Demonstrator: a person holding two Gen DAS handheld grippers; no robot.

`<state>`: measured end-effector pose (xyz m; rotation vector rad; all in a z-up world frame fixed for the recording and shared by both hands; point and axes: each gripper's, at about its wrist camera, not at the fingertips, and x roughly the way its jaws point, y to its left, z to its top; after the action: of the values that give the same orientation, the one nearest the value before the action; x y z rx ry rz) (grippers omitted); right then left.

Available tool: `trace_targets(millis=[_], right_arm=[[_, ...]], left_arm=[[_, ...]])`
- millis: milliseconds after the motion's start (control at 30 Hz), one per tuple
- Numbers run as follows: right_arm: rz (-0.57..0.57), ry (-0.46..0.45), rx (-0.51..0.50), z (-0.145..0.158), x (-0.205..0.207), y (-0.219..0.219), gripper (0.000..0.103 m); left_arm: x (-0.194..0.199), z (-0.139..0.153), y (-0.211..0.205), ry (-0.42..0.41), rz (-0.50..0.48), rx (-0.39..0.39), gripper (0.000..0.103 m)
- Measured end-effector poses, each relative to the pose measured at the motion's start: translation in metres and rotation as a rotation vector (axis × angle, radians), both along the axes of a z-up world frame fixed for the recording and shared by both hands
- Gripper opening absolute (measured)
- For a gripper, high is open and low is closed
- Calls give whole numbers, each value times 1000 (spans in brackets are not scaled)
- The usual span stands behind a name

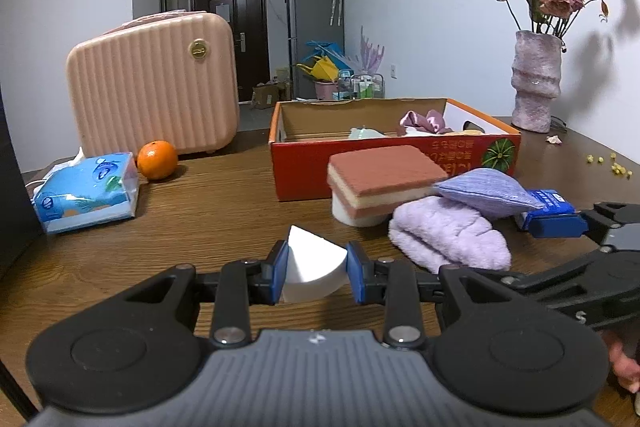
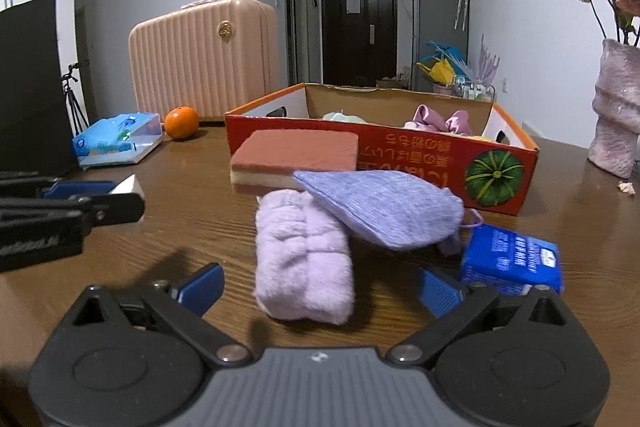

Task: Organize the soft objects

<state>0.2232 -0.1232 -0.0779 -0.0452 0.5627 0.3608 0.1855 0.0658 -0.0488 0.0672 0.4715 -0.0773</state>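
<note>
One white sponge [image 1: 314, 269] is pinched in the left tool [image 1: 316, 273], just above the tabletop [image 1: 208, 211]. The right tool [image 2: 320, 291] is wide open, holding nothing. The sponge should be carried gently and dropped into the box [image 1: 304, 163].

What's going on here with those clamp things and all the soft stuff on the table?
A person is tidying soft items with a handheld gripper in each hand. The left gripper is shut on a white foam wedge. The right gripper is open, low over the table, with a fluffy lilac towel lying between its fingers. A purple pouch rests on that towel, beside a layered sponge and a small blue packet. The red cardboard box behind them already holds a few soft things.
</note>
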Motion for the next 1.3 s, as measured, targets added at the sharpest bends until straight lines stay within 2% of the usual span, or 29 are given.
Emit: trace_targets(millis=[133, 333, 433, 467, 700, 900, 1300], right_arm=[[-7, 29, -10, -3, 10, 12, 94], [-17, 75, -17, -7, 22, 24, 70], [-18, 80, -11, -8, 21, 23, 56], [-18, 86, -4, -8, 21, 22, 48], [14, 54, 18, -5, 10, 21, 31], [59, -4, 53, 4, -9, 19, 24], [88, -155, 111, 30, -43, 7, 24]], left_arm=[[-1, 0, 6, -4, 4, 0, 32], [-1, 0, 10, -3, 11, -4, 32], [-2, 1, 10, -6, 12, -5, 32], [-2, 1, 10, -7, 12, -4, 32], [-2, 1, 9, -13, 14, -1, 32], [-3, 2, 9, -19, 14, -2, 32], [-10, 10, 14, -56, 34, -28, 32]])
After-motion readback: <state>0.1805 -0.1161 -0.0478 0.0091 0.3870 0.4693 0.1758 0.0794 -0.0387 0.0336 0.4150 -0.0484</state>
